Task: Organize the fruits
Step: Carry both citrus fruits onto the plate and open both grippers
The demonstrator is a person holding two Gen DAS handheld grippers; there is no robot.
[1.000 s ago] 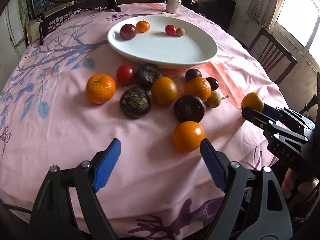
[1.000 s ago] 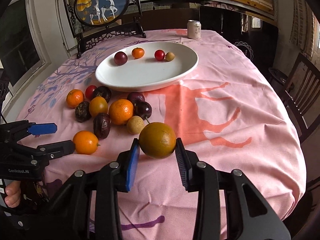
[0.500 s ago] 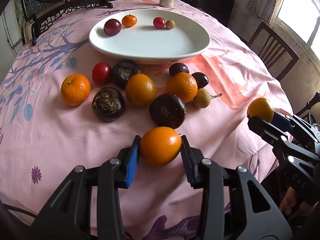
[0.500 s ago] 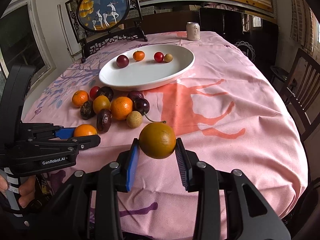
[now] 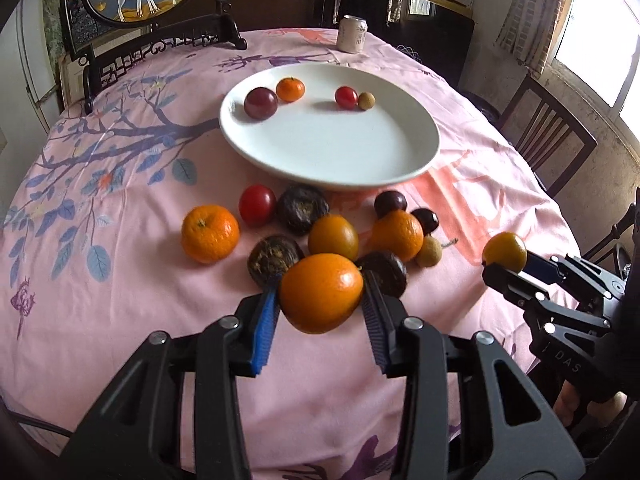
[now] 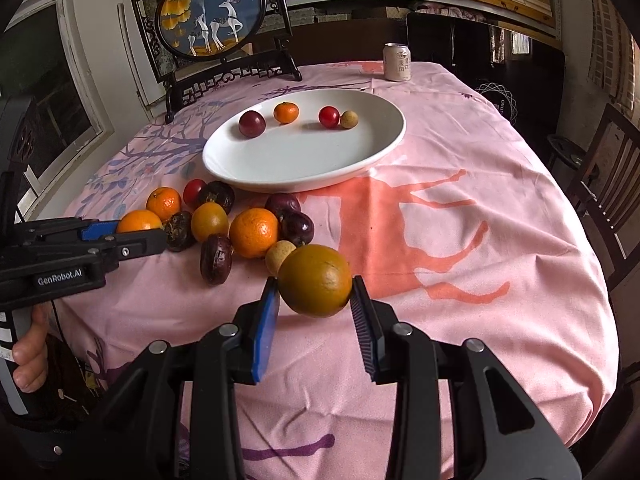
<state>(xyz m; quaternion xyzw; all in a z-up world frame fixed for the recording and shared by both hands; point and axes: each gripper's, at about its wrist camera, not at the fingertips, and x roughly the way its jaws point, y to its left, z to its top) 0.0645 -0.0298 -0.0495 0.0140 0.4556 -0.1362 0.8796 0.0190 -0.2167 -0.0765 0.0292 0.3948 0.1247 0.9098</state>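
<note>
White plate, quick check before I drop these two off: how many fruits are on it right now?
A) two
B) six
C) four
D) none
C: the white plate holds four fruits along its far side: a dark plum, a small mandarin, a red tomato and a tan longan.

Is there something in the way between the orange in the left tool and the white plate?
Yes. Loose fruit lies on the tablecloth between the held orange and the white plate; lifted above it, nothing visible blocks the way.
</note>
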